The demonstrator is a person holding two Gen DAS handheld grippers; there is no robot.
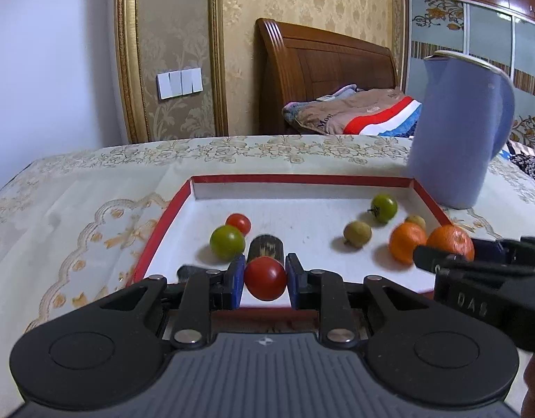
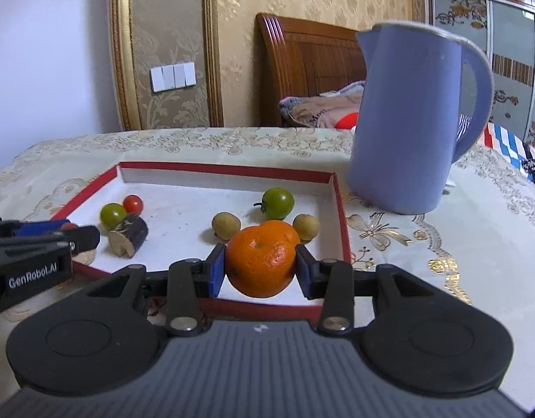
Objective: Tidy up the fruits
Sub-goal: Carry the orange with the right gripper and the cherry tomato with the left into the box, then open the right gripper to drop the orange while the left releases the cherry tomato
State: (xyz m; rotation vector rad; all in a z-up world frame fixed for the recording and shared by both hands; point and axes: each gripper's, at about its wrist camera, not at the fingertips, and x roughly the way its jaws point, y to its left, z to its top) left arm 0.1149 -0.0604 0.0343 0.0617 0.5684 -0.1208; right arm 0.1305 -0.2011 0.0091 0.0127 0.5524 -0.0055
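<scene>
Left gripper (image 1: 266, 278): fingers squeezing round red tomato (image 1: 266, 278).
Right gripper (image 2: 260, 266): fingers squeezing bumpy orange tangerine (image 2: 260, 261).
Left to sort: seven more beyond fingers.

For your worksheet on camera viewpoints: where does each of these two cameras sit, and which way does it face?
Left wrist: sits on the left gripper, facing across the red-rimmed tray toward the headboard; its fingers clamp a red tomato; the right gripper enters at right.
Right wrist: sits on the right gripper, facing likewise; its fingers clamp a mandarin; the left gripper enters at left.
Shared: tray, blue kettle, green tomatoes.
</scene>
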